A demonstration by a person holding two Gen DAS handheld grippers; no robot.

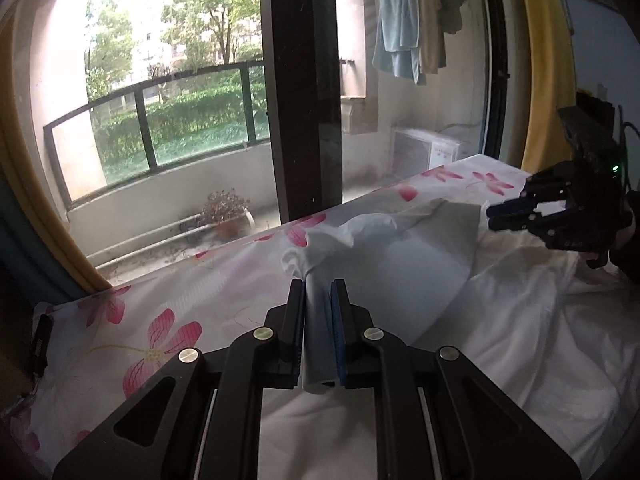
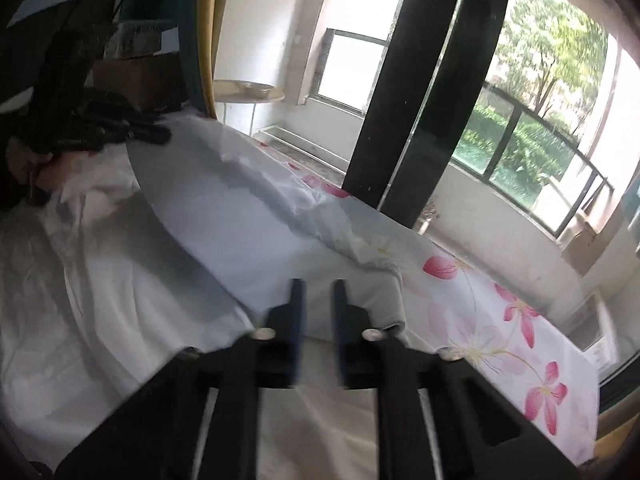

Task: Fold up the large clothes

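A large pale grey-white garment (image 1: 420, 248) lies partly lifted over the bed. My left gripper (image 1: 319, 284) is shut on a bunched fold of it, and the cloth runs down between the blue pads. The garment's flat panel stretches to a raised corner at my right gripper (image 1: 494, 216), far right. In the right wrist view the same garment (image 2: 224, 216) spans from my left gripper (image 2: 160, 134), upper left, down to my right gripper (image 2: 319, 284). Its jaws stand narrow, with cloth showing in the gap. That view is blurred.
The bed has a floral sheet (image 1: 160, 332) along the window side and rumpled white bedding (image 1: 520, 320). A glass sliding door with a dark frame (image 1: 304, 100) borders the bed, with yellow curtains (image 1: 548, 60). A round table (image 2: 248, 90) and a cardboard box (image 2: 136, 76) stand beyond.
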